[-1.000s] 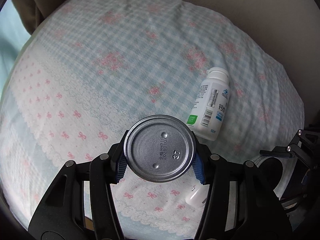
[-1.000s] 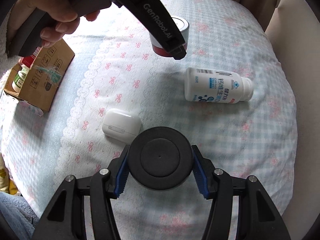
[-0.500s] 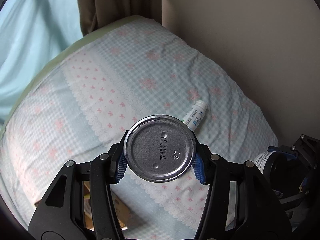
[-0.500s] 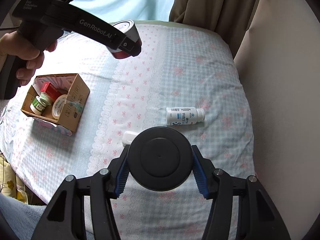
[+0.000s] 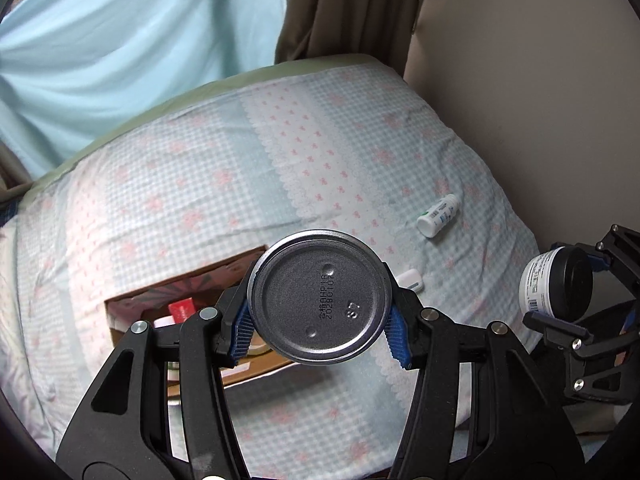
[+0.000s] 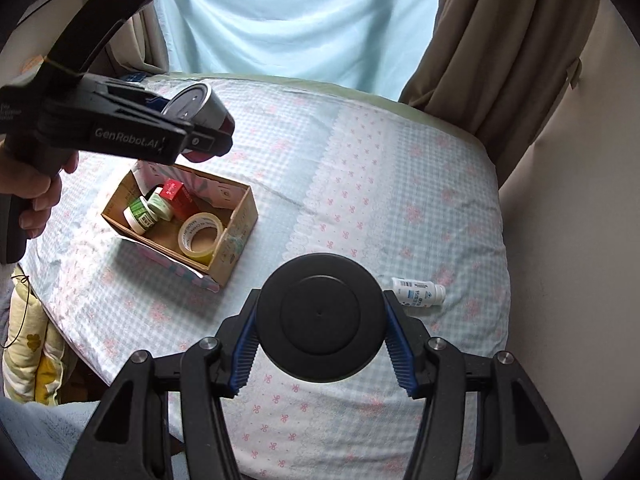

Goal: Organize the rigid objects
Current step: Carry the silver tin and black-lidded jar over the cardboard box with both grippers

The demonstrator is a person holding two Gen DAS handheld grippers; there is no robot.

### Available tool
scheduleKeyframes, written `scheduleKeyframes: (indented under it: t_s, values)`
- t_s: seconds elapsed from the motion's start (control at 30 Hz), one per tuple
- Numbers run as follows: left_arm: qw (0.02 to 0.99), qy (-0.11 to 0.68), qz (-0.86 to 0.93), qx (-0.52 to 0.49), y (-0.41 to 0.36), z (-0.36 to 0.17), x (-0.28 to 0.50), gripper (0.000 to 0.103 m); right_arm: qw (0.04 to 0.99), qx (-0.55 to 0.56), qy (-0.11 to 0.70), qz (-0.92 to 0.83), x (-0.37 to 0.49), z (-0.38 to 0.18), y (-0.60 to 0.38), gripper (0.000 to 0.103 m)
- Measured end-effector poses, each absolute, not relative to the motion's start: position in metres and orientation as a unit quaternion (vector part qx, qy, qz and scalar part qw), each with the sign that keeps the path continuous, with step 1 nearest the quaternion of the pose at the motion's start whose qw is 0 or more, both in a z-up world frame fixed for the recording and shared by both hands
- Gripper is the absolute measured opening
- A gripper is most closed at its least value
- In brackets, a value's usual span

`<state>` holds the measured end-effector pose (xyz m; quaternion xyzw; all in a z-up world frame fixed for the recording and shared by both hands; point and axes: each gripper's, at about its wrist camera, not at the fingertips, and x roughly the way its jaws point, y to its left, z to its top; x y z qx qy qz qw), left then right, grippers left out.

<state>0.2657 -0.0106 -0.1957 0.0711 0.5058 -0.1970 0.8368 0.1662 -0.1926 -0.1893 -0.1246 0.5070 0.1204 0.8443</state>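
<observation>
My left gripper (image 5: 320, 318) is shut on a metal can (image 5: 319, 297), silver base toward the camera, held high above the bed. It also shows in the right wrist view (image 6: 196, 120), above the cardboard box (image 6: 236, 236). My right gripper (image 6: 320, 346) is shut on a jar with a black lid (image 6: 320, 316); the jar shows white-labelled in the left wrist view (image 5: 556, 284). A white bottle (image 6: 418, 297) lies on its side on the bed, and shows in the left wrist view (image 5: 438, 216). A white earbud case (image 5: 410, 279) peeks out beside the can.
The box holds a tape roll (image 6: 200, 237), two small green-labelled jars (image 6: 150, 210) and a red packet (image 6: 176, 196). The bed has a blue checked sheet (image 6: 360, 184). A wall (image 6: 572, 240) runs along its right side; curtains (image 6: 500, 40) hang behind.
Both grippers have risen well above the bed with their objects still held. The left gripper has swung left, over the cardboard box. The bottle and earbud case now look small and far.
</observation>
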Motion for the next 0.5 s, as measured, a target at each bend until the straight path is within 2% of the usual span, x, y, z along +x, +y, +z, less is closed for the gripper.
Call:
scheduleKeyframes:
  t_s: [0.23,0.5]
  values:
    - [0.842,0.509,-0.17,0.058,0.097,-0.198,0.244,0.05,0.841,-0.105,0.517,0.118,0.177,-0.178,-0.118,0.053]
    - [0.837,0.515,-0.177,0.056,0.184,-0.212,0.242,0.05,0.834,-0.073,0.538,0.103,0.197,-0.184,-0.035,0.053]
